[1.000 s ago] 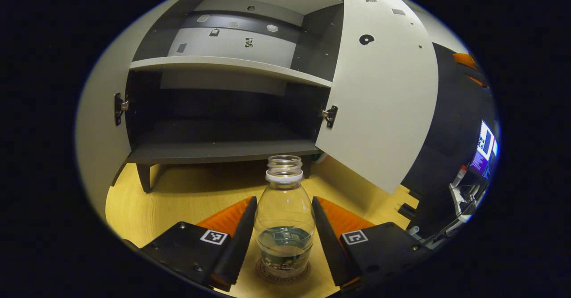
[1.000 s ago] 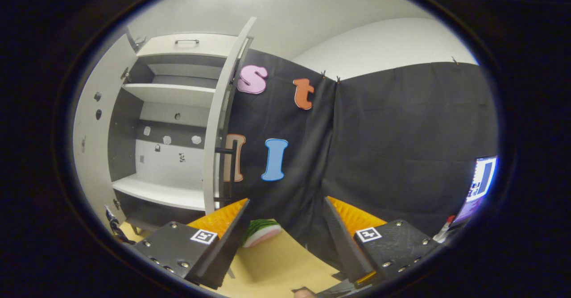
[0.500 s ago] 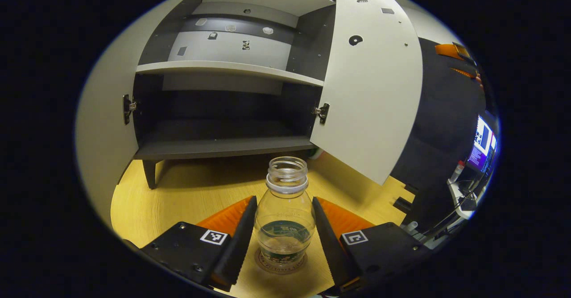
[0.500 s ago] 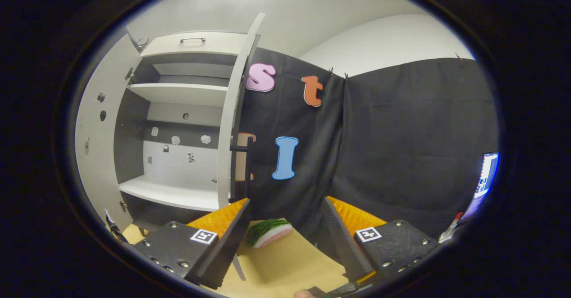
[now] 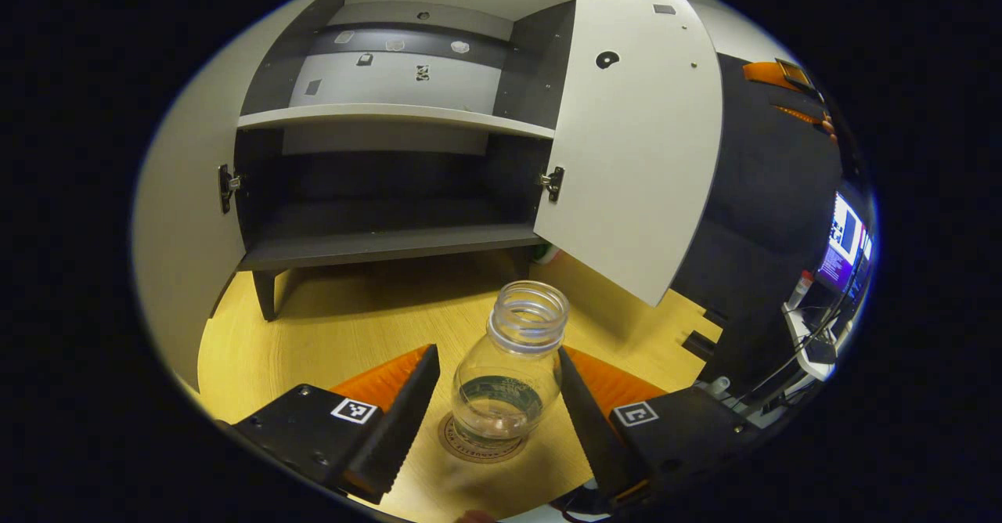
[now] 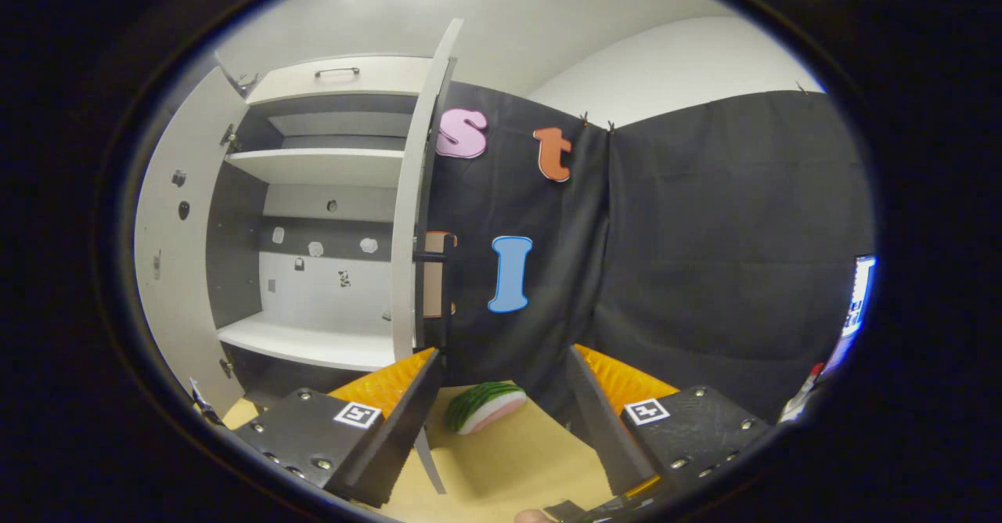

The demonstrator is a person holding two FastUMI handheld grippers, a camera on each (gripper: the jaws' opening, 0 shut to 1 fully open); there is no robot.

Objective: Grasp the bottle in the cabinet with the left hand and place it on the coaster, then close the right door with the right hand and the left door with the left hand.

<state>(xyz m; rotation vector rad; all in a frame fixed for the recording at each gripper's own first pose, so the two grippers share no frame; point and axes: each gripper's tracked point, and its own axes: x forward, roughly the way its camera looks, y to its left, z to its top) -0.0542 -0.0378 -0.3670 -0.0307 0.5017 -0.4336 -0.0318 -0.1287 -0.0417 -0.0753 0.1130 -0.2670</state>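
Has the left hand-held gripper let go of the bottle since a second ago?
Yes. The left hand-held gripper has opened and drawn back; the bottle stands free on the coaster.

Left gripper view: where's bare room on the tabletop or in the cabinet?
Free: tabletop between cabinet and left gripper; the dark lower shelf. Crowded: bottle on coaster between the fingers.
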